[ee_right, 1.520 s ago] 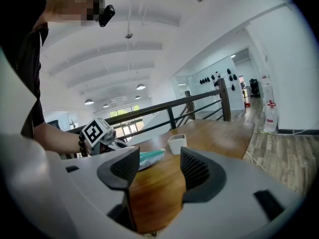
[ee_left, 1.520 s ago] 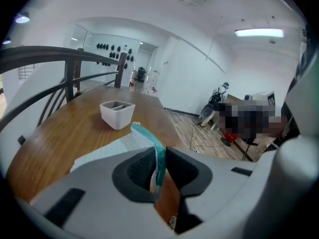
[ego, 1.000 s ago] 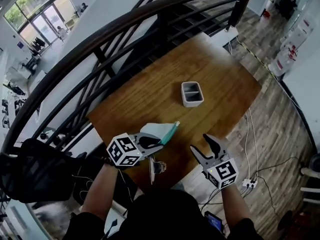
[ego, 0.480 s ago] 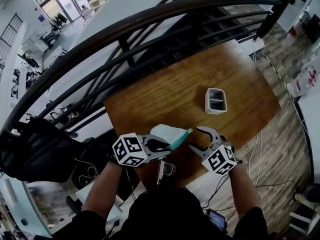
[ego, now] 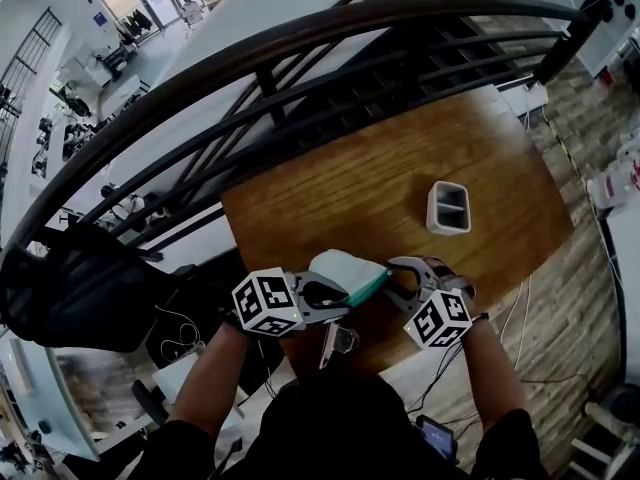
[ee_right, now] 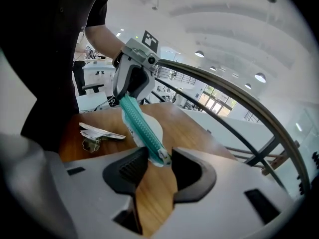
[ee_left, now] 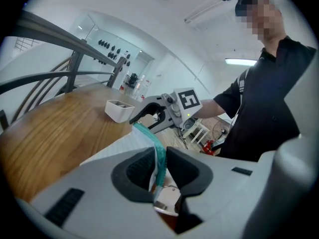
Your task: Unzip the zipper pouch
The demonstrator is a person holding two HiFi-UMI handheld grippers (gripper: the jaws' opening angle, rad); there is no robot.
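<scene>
A white pouch [ego: 340, 265] with a teal zipper [ego: 367, 287] is held up over the near edge of the wooden table [ego: 380, 173]. My left gripper [ego: 343, 301] is shut on the pouch's zipper edge; in the left gripper view the teal strip [ee_left: 158, 161] is pinched between its pads. My right gripper [ego: 396, 281] has come to the zipper's far end. Its jaws are closing, and the slider end [ee_right: 162, 157] sits between them with a gap still showing on one side. The left gripper [ee_right: 130, 83] shows behind the zipper in the right gripper view.
A white two-compartment bin [ego: 449, 208] stands on the table's far right. A metal clip [ego: 336, 339] lies at the near edge under the pouch. A dark curved railing [ego: 300, 38] runs behind the table. A black chair [ego: 70, 288] is at the left.
My right gripper has swung left to the free end of the zipper and its jaws have narrowed around it. The left gripper keeps its hold on the pouch.
</scene>
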